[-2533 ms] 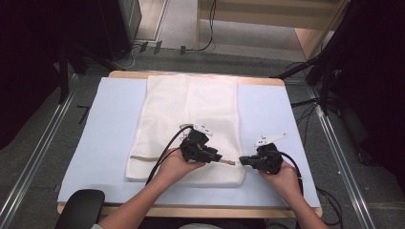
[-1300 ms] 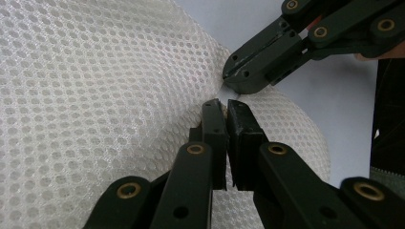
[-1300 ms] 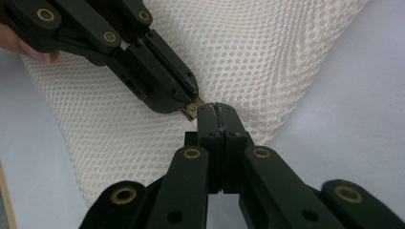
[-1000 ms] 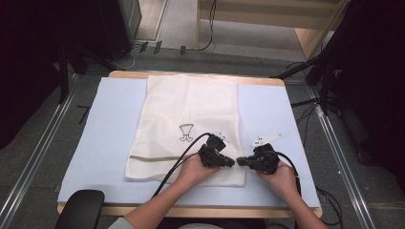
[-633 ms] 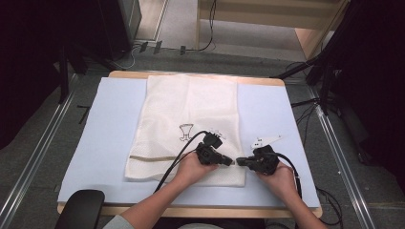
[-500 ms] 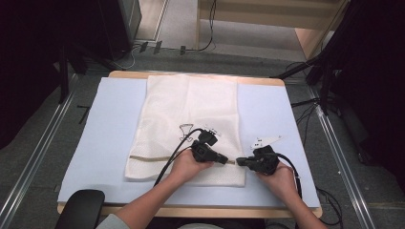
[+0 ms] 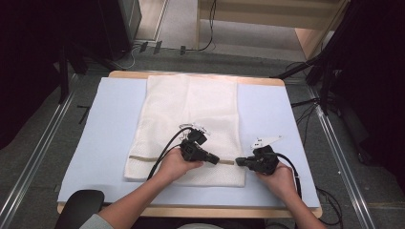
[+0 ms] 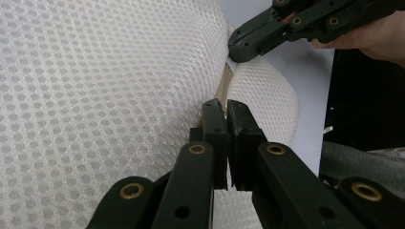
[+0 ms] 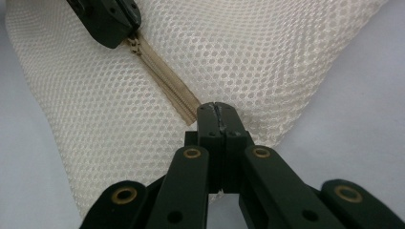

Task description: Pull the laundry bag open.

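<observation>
A white mesh bag (image 7: 191, 124) lies flat on the pale blue mat (image 7: 282, 124), its tan zipper (image 9: 165, 86) running across near the edge closest to me. My right gripper (image 9: 216, 109) has its jaws pressed together on the end of the zipper at the bag's right edge. My left gripper (image 8: 225, 107) sits farther along the same zipper, jaws almost together, and seems to pinch the slider, though I cannot see the slider itself. The 2 grippers are near each other, tips facing

Overhead view; two close tool-mounted views
</observation>
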